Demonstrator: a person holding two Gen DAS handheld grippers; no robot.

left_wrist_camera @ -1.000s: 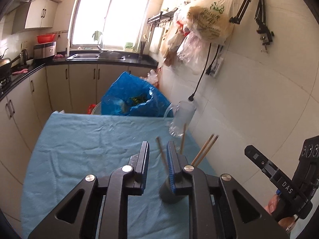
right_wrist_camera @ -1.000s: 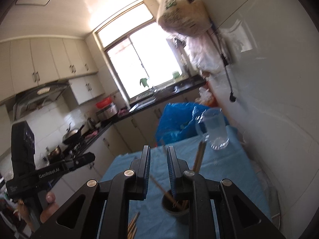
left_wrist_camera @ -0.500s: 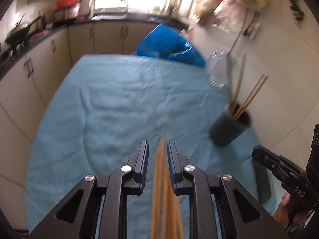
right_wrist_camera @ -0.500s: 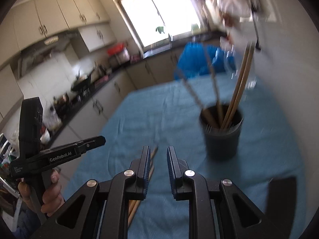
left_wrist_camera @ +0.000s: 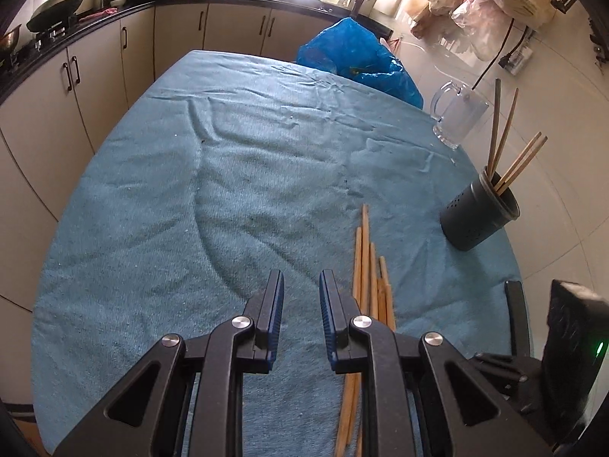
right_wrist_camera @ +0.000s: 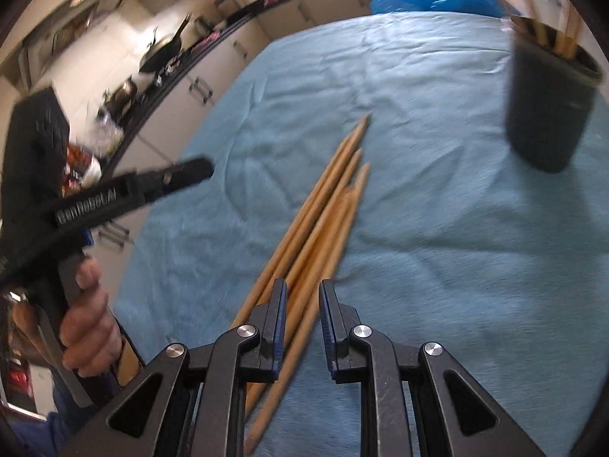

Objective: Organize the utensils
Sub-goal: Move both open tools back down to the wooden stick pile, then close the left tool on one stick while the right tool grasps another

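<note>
Chopsticks (left_wrist_camera: 366, 266) lay loose on the blue cloth (left_wrist_camera: 228, 175), a bundle of bare wooden sticks side by side. From my left gripper (left_wrist_camera: 300, 304) they sat just to the right of the jaws, running on ahead past the right fingertip; nothing lay between the pads. Those jaws stood at a narrow gap, with only cloth showing through it.

My right gripper (right_wrist_camera: 302, 306) hung over the same bundle (right_wrist_camera: 327, 209). Its jaws were also narrow and gripping nothing, as far as I could judge through the blur. The sticks ran from under the left finger and the gap out ahead and slightly right of the tips, lying below the pads rather than pinched by them.

Ahead and far to the right of both pairs of jaws stood the dark holder (left_wrist_camera: 480, 216), upright on the cloth, with several chopsticks already leaning in it. Beyond it, further ahead of the left jaws, was a glass mug (left_wrist_camera: 455, 116). To the left of the right jaws I saw the hand (right_wrist_camera: 89, 320) around the other gripper's handle.
</note>
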